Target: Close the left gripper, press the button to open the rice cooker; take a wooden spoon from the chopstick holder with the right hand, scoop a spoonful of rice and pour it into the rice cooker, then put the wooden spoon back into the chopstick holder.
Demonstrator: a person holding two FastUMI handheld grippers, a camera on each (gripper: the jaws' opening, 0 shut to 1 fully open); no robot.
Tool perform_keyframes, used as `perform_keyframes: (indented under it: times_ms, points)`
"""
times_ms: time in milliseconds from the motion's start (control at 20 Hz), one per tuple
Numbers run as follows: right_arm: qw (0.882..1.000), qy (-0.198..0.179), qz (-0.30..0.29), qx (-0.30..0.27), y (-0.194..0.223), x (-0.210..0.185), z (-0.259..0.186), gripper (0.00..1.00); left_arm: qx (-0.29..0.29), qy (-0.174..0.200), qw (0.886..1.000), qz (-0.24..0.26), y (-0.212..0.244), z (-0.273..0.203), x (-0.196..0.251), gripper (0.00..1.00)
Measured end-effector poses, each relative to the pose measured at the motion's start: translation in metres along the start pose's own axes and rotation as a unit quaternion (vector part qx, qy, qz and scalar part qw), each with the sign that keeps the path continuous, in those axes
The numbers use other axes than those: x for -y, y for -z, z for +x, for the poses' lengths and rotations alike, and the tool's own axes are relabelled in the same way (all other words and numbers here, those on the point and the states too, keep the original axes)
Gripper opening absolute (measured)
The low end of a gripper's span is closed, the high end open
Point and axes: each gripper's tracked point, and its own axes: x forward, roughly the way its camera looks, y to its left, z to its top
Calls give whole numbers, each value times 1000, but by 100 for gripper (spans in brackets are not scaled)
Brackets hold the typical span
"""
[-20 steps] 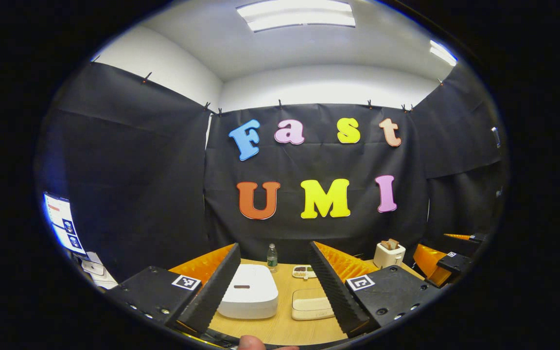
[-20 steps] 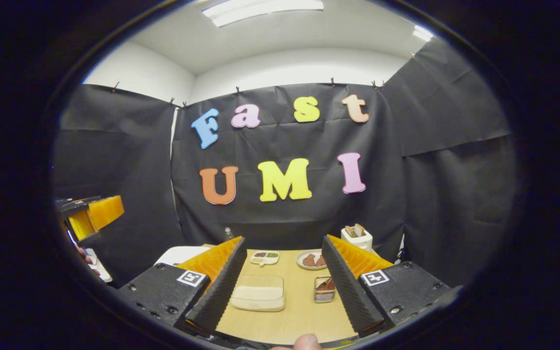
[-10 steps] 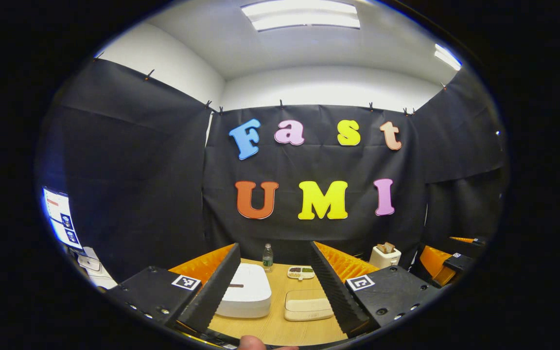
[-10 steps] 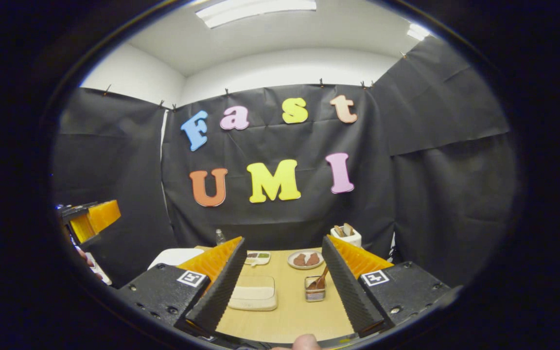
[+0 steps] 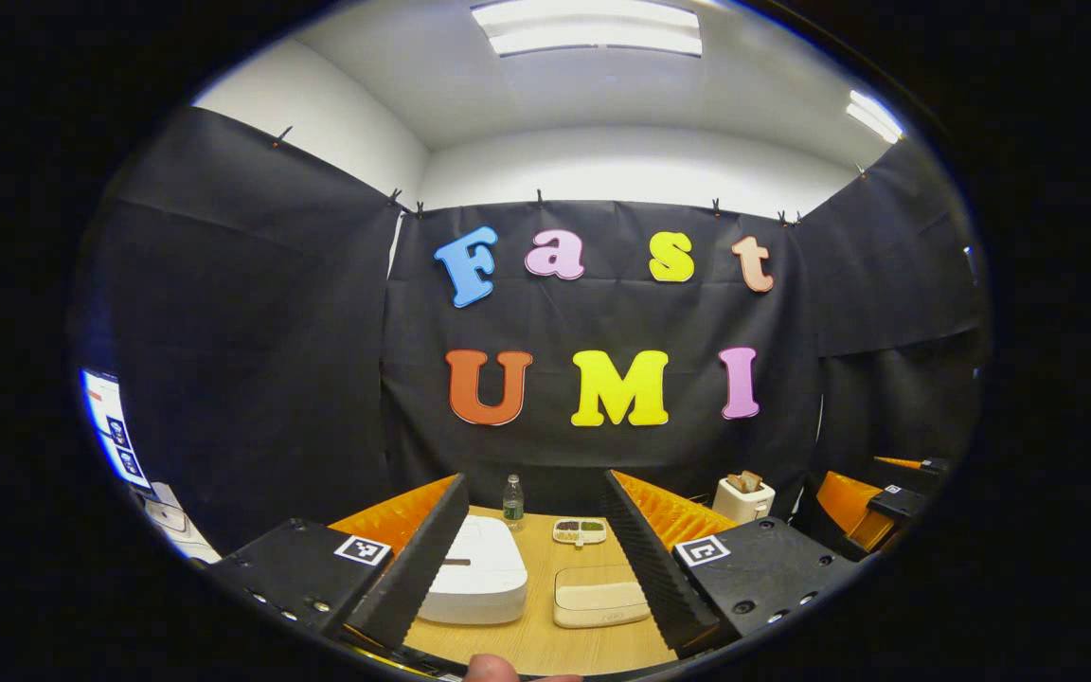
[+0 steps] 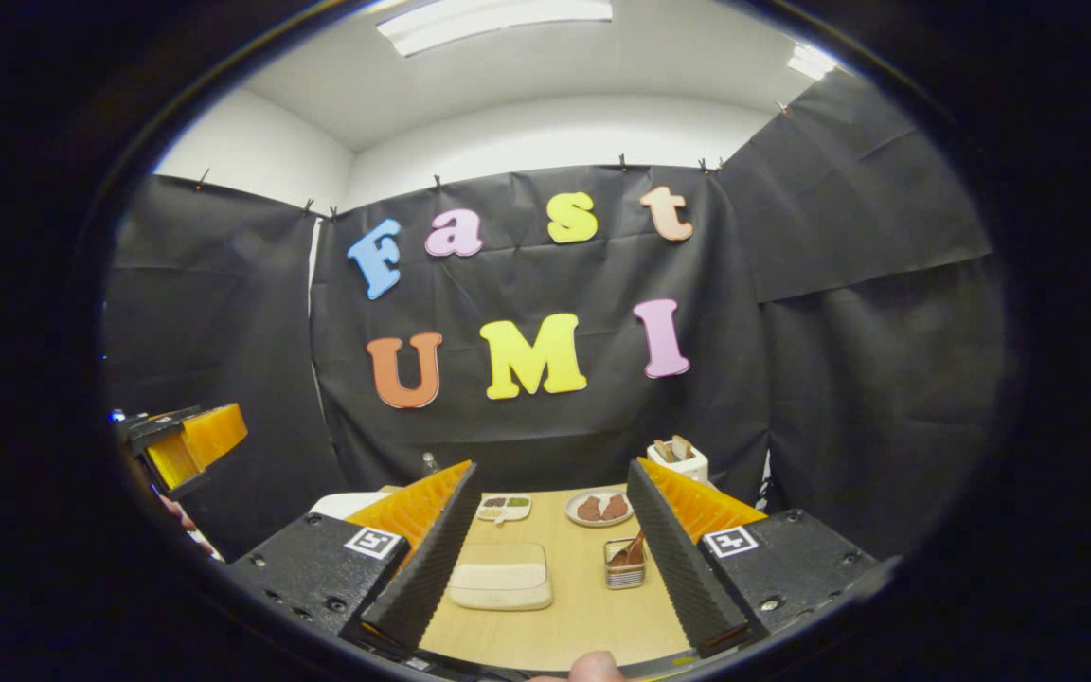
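Over the last second your left claw (image 5: 534, 559) drifted a little, so the closed rice cooker (image 5: 473, 583) slid slightly off-centre between its fingers. It stayed spread wide, held level above the counter (image 5: 536, 639): the closing and button press were still ahead. Your right claw (image 6: 552, 554), also agape and level, swung until the chopstick holder (image 6: 624, 565) with its wooden spoon (image 6: 634, 548) showed by its right finger.
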Motion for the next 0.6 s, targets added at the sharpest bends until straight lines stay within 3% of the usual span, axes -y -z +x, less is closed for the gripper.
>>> perform_keyframes:
  times_ms: [150, 200, 250, 350, 400, 600]
  points:
    - [1000, 2, 0, -1, -1, -2, 0, 100, -4, 3, 1000, 3, 2, 1, -1, 94]
    - [1000, 2, 0, -2, 0, -2, 0, 96, -5, 5, 1000, 2, 3, 0, 0, 94]
    - [1000, -1, 0, -3, 0, -5, -1, 100, -7, 9, 1000, 0, 4, 0, 1, 94]
    - [1000, -5, 1, -6, 3, -8, -1, 96, -13, 12, 1000, 0, 8, -1, -1, 94]
    - [1000, -6, 1, -7, 3, -8, -1, 100, -13, 11, 1000, 1, 7, -1, -2, 94]
    - [1000, -8, 1, -11, 5, -14, 1, 100, -12, 9, 1000, 2, 7, 0, -6, 94]
